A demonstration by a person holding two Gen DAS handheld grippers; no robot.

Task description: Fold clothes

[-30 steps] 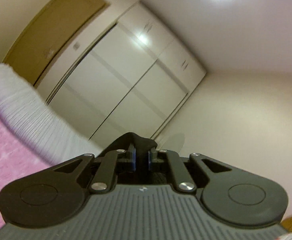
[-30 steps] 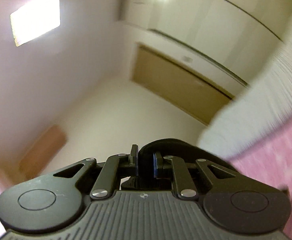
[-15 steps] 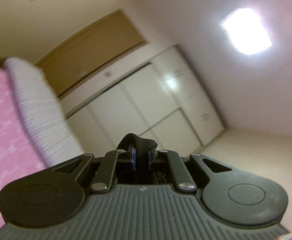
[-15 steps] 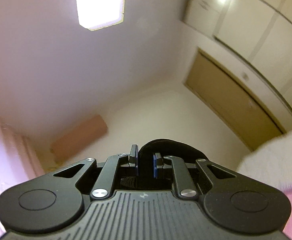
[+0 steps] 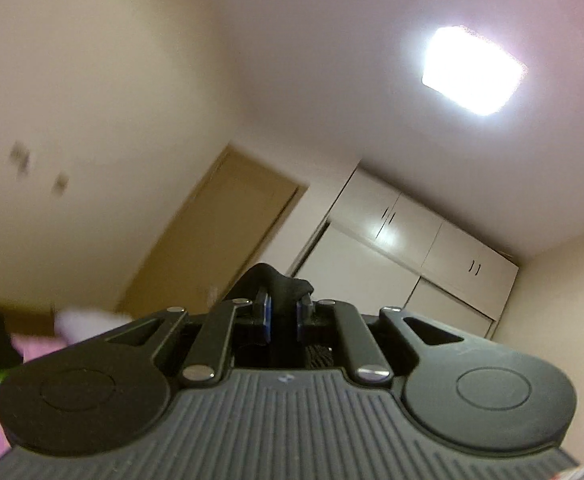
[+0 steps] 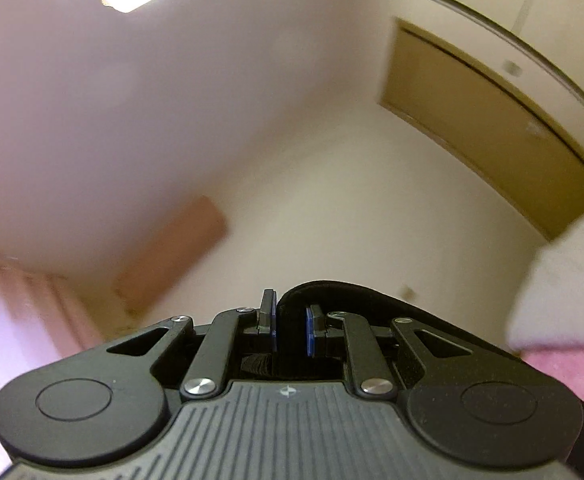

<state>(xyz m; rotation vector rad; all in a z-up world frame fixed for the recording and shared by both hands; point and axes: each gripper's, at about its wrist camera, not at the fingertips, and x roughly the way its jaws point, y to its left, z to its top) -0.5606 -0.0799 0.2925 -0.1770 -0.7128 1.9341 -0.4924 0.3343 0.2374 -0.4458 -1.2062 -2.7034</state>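
Both hand-held grippers, left [image 5: 283, 314] and right [image 6: 290, 330], clamp black cloth [image 6: 331, 294], pointing upward. A thin pinch could slip, judging by the little fabric showing.

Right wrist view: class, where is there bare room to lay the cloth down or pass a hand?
Only a strip of pink cover shows bare, bordered by white ribbed fabric above and the right gripper beside it. Ahead, toward the wall, is open air for a hand. Crowded: black cloth fills the jaws here and in the left gripper.

Bedroom: wardrobe [image 5: 403, 248], door [image 5: 220, 232].
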